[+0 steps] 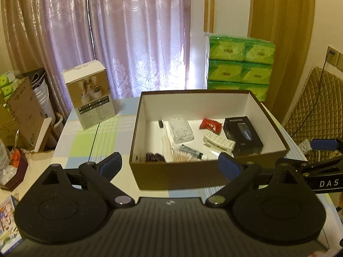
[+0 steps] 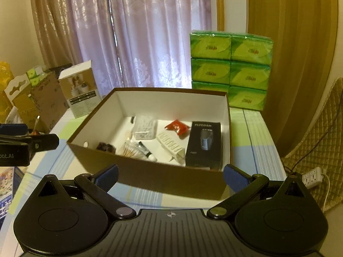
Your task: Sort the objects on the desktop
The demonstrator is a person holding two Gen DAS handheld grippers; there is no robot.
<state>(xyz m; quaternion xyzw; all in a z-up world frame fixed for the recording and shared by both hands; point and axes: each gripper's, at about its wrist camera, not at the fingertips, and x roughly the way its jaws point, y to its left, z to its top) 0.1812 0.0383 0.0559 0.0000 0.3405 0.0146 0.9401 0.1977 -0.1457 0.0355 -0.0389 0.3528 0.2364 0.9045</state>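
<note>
A brown cardboard box (image 2: 150, 177) with a white lining is set open-topped on a checked tablecloth (image 2: 250, 132) of green, blue and white squares. Inside it, at the right, a black carton (image 2: 203, 144) is laid flat, printed with white letters that seem to read "FLYCO" above a picture of a grey device. Beside the carton a white ribbed plastic piece (image 2: 171, 146) is seen, then a crinkled red packet (image 2: 177, 126), a clear bag of small pale pieces (image 2: 144, 129), a bundle of cotton swabs (image 2: 130, 151) and a dark brown clump (image 2: 106, 147) against the near wall.

The left gripper (image 1: 170, 167) is held with its blue-padded fingers spread wide and nothing between them, just in front of the box's near wall. The right gripper (image 2: 170, 176) is likewise released and empty, at the near right corner. On the neighbouring tool bodies, "DAS" and "oot.AI" can be read.

Bare cloth is left to the box's left, up to an upright printed product box (image 1: 90, 96). Behind, green tissue packs (image 2: 231, 68) are stacked before lilac patterned curtains (image 2: 150, 32).
</note>
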